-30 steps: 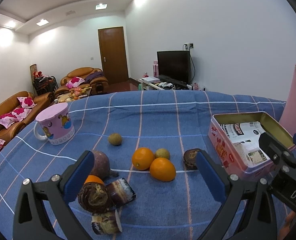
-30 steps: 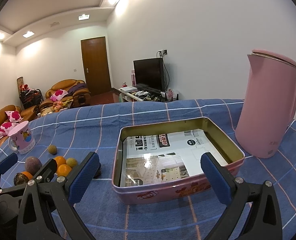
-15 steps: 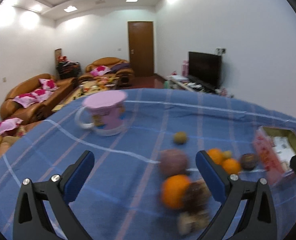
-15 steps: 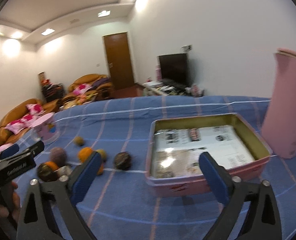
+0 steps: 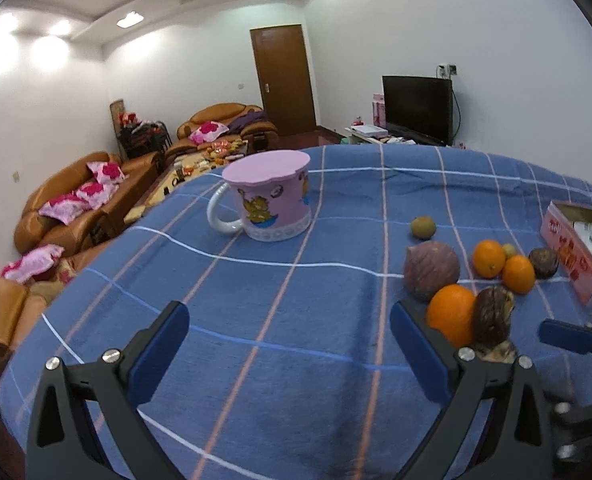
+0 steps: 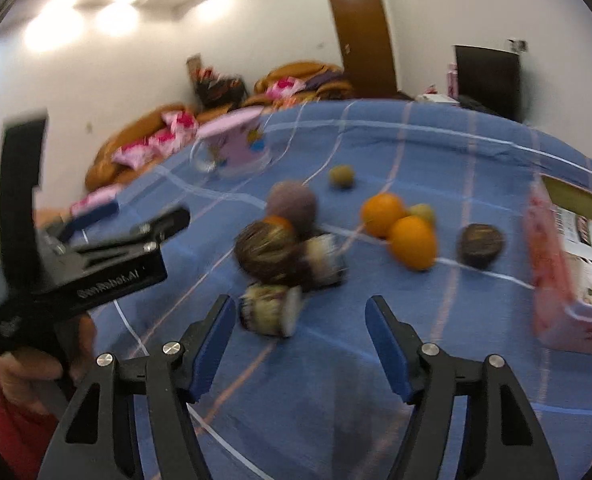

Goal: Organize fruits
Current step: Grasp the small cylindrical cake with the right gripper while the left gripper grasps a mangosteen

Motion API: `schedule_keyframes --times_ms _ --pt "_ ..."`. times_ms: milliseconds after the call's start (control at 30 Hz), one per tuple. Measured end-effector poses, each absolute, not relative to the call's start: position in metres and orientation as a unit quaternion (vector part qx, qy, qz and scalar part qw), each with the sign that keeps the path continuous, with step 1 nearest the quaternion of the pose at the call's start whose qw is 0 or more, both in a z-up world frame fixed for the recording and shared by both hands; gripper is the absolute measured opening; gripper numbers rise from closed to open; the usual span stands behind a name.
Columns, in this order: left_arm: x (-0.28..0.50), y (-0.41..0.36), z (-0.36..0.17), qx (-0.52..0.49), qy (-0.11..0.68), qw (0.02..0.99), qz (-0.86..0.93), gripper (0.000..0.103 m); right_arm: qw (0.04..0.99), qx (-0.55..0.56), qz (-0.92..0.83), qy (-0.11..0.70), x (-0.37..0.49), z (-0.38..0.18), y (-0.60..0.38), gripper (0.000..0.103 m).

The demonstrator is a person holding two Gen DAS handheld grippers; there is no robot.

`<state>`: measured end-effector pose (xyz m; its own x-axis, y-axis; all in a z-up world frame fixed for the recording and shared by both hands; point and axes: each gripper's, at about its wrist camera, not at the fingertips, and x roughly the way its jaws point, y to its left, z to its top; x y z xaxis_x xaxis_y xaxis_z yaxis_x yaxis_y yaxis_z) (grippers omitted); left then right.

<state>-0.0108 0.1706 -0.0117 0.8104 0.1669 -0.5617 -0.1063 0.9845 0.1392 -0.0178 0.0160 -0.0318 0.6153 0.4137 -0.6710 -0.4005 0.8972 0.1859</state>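
The left claw [image 5: 288,352] hangs low over the blue checked cloth covering the tabletop [image 5: 256,280], its blue-padded fingers wide apart with nothing between them. Far beyond it stands a pink cartoon-printed mug with a white handle [image 5: 270,200].

The fruits lie to the right of that claw. A round orange [image 5: 452,314] sits just beside the claw's right finger, touching a dark brown wrinkled fruit [image 5: 492,312]; a dull purple round fruit [image 5: 431,274] rests just behind them. Farther right are two smaller oranges [image 5: 504,264] with a little green fruit [image 5: 509,249] tucked behind, a dark round fruit [image 5: 543,263] next to them, and a lone greenish-brown kiwi [image 5: 423,227] farther back. An open pink tin box with a printed paper lining [image 5: 576,256] stands at the right edge.

The right claw [image 6: 296,344] is also spread open and empty, pointing at the blurred pile of dark fruit and small wrapped cakes [image 6: 270,312] just ahead of it. The tin lies to its right.
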Motion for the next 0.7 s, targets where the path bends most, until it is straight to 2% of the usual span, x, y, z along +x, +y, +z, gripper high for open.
schedule_keyframes --times_ms 33,100,133,233,300,533,700 --pt "-0.011 0.172 -0.011 0.054 0.298 0.95 0.073 0.102 0.895 0.002 0.226 0.384 -0.015 -0.034 0.021 0.068" --pt "-0.013 0.175 -0.009 0.052 0.296 0.951 0.068 0.102 0.888 0.006 0.225 0.401 -0.007 -0.039 0.03 0.058" --pt "-0.014 0.175 -0.008 0.052 0.295 0.952 0.064 0.102 0.883 0.012 0.228 0.41 -0.002 -0.043 0.033 0.05" --pt "-0.015 0.171 -0.006 0.051 0.296 0.952 0.05 0.1 0.872 0.01 0.235 0.43 0.008 -0.051 0.036 0.045" --pt "-0.016 0.165 -0.003 0.048 0.299 0.953 0.03 0.098 0.871 0.0 0.241 0.428 0.006 -0.051 0.037 0.036" --pt "-0.022 0.131 0.003 0.059 0.302 0.95 -0.05 0.097 0.883 0.021 0.223 0.414 -0.011 -0.038 0.0 0.035" --pt "-0.027 0.104 -0.004 0.068 0.317 0.94 -0.105 0.091 0.9 0.029 0.191 0.391 -0.018 -0.029 -0.038 0.035"
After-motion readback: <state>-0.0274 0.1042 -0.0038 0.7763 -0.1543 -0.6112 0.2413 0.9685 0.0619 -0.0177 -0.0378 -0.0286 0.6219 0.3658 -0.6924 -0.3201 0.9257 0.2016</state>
